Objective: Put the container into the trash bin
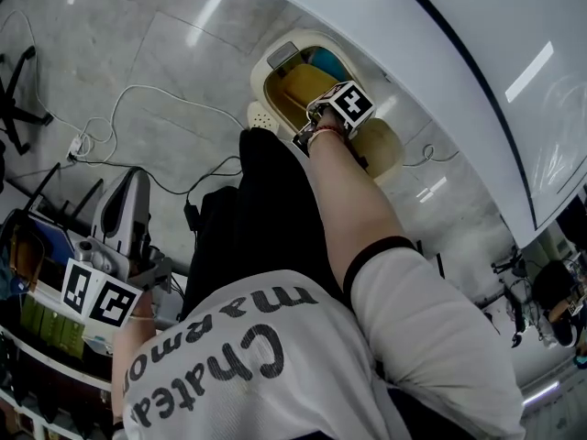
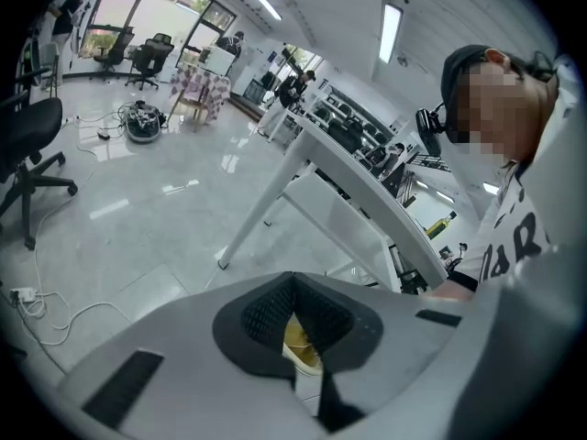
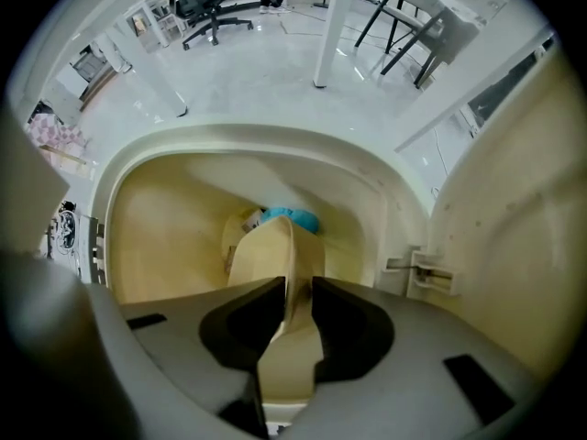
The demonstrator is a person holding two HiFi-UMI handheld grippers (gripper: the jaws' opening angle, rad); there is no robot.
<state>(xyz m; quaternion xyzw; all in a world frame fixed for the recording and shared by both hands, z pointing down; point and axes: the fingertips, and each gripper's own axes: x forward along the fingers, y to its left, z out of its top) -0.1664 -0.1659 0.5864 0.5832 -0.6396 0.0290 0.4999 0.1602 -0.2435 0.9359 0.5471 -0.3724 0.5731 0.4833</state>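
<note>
- The container (image 3: 275,264), a thin-walled beige piece, stands edge-on between the jaws of the right gripper (image 3: 295,287), rising past their tips and leaning out over the mouth of the trash bin (image 3: 248,140).
- The right jaws are clamped on the container's wall, with only its thickness keeping the dark pads apart.
- In the right gripper view the bin's yellowish inside lies directly beyond the container. A blue item (image 3: 289,218) lies at the bottom, just behind the container's top edge.
- The bin's lid (image 3: 514,209) stands open at the right of that view.
- In the head view the right gripper (image 1: 332,110) hangs over the open trash bin (image 1: 261,71). The bin stands on the floor (image 1: 138,44) beside the edge of the white counter (image 1: 440,53).
- The left gripper (image 1: 101,296) is held low at the person's left side, well apart from the bin.
- In the left gripper view the left gripper's (image 2: 292,287) jaws meet at their tips. A sliver of something yellow and cream shows in the narrow gap below them, and what it is cannot be told.
</note>
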